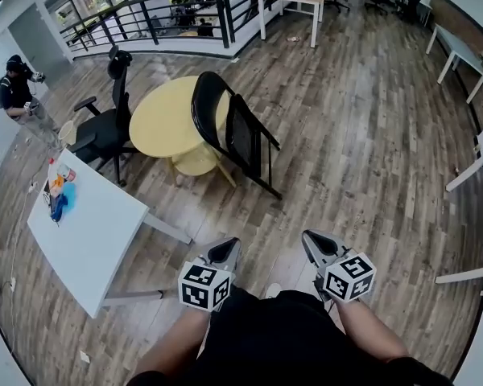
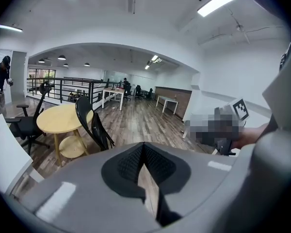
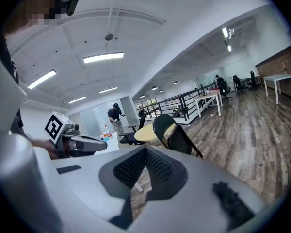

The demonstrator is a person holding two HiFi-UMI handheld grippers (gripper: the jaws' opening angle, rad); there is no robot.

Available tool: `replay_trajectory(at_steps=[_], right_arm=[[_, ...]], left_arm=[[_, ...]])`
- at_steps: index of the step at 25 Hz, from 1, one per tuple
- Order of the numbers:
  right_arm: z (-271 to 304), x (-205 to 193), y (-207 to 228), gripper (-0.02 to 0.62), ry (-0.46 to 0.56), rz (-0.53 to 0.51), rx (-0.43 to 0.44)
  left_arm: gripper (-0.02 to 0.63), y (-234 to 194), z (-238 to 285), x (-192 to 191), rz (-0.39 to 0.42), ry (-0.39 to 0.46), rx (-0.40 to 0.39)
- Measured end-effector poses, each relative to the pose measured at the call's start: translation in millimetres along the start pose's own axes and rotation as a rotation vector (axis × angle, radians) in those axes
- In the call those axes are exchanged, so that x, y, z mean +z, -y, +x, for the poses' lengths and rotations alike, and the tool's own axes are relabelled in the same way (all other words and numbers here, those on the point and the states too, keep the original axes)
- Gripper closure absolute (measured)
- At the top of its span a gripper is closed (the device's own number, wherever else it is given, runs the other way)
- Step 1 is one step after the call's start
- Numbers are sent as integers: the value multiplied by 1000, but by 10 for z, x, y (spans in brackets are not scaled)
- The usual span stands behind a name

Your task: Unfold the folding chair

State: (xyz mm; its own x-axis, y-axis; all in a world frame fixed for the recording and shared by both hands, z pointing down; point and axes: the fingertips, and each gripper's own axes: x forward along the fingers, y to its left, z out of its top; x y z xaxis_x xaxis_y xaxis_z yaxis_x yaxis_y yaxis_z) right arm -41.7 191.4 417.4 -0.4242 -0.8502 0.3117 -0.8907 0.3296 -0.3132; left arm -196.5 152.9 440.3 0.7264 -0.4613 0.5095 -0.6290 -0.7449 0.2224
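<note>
The folding chair (image 1: 229,131) is still folded flat, seat and back shut together into one black slab. It stands on the wooden floor (image 1: 362,135) and leans against the round yellow desk (image 1: 157,123), on the side of that desk that faces the wearer. Its curved back is uppermost and its feet are planted a little way out from the desk's base. As far as the pictures show, none of the unfolding has been done.

The left tongs (image 1: 225,250) and the right tongs (image 1: 312,242) are both held low, well short of the round yellow desk and apart from the chair, with bare floor between. Both pairs are pressed together and empty: in the left gripper view the ribbed pads (image 2: 128,165) meet along one seam, and in the right gripper view the pads (image 3: 160,168) do the same. In both views the chair sits small and distant beyond the tips.

A black office chair (image 1: 105,127) stands just beside the round yellow desk on its far-left side, and a white desk (image 1: 88,232) lies nearer the wearer.

By my reading the whole job remains — closing in on the chair, spreading the tongs, taking hold of back and seat, pulling them apart, and setting the chair on its feet.
</note>
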Motion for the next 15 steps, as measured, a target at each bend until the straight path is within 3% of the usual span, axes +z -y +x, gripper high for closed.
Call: replay_trajectory(at_steps=[7, 15], right_arm=[[63, 80, 18, 600, 9, -16, 28], [238, -3, 28, 600, -6, -33, 40]], left_arm=[[598, -122, -22, 118, 0, 22, 43], [598, -286, -63, -81, -35, 13, 67]])
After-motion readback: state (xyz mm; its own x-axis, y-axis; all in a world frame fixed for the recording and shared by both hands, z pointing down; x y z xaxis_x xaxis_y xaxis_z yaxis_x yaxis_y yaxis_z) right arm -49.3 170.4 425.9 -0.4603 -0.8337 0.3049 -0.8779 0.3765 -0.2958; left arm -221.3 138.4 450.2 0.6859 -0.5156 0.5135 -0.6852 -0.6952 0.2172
